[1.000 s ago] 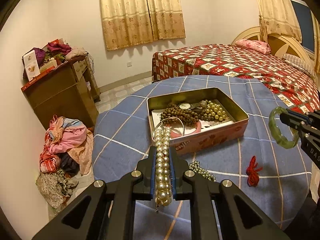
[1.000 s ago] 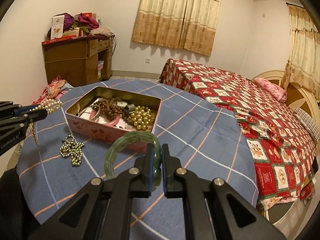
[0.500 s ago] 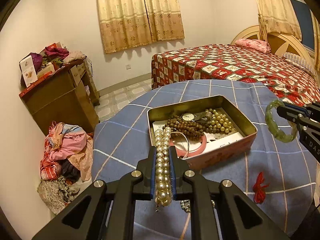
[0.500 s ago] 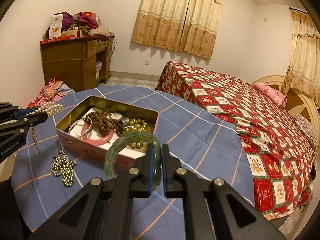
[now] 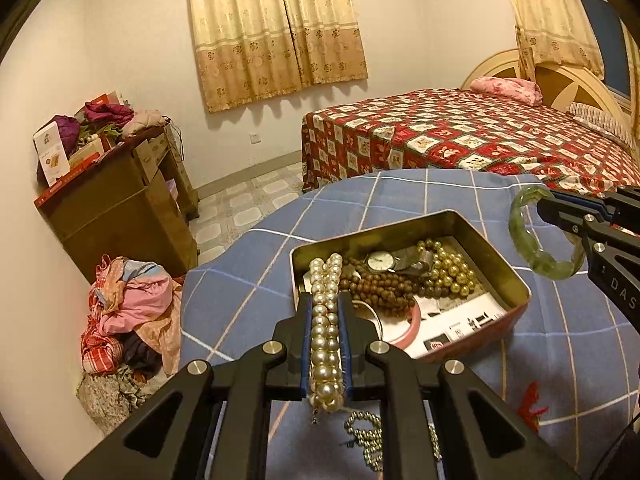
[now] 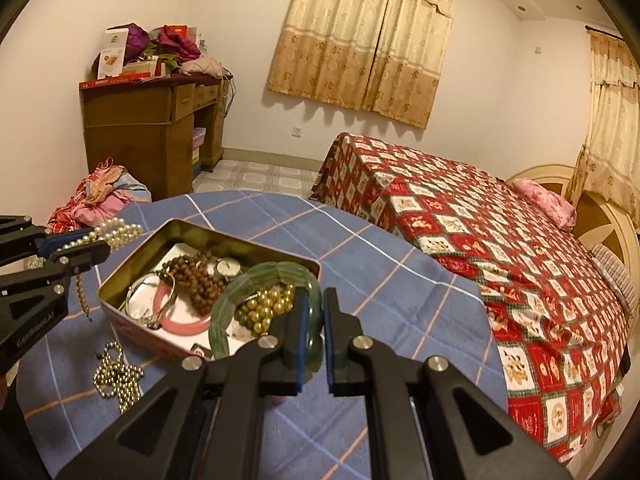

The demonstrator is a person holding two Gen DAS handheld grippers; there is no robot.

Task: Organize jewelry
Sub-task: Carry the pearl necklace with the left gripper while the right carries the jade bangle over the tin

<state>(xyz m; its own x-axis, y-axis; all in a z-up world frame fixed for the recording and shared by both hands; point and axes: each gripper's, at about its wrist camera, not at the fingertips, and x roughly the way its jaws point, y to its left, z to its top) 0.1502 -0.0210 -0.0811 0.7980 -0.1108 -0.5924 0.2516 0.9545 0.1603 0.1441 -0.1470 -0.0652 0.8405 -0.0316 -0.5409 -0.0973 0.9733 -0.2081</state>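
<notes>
An open metal tin (image 5: 516, 276) (image 6: 132, 268) sits on the blue checked tablecloth and holds brown beads (image 5: 376, 284), gold beads (image 5: 448, 264), a watch (image 5: 380, 261) and a pink bangle (image 6: 188, 322). My left gripper (image 5: 327, 304) is shut on a white pearl necklace (image 5: 325, 320), held over the tin's near left edge; the necklace also shows in the right wrist view (image 6: 112, 234). My right gripper (image 6: 311, 300) is shut on a green jade bangle (image 6: 256, 280), held above the tin's right side; the bangle also shows in the left wrist view (image 5: 536, 256).
A gold bead chain (image 6: 118, 376) (image 5: 366, 438) and a red knot ornament (image 5: 530, 404) lie on the cloth near the tin. A bed (image 6: 480, 220) stands behind the table, a wooden desk (image 5: 116, 204) and a clothes pile (image 5: 132, 320) at the left.
Both grippers have risen and moved in over the tin. The pearl necklace now hangs over the tin's near left edge and the jade bangle over its right side.
</notes>
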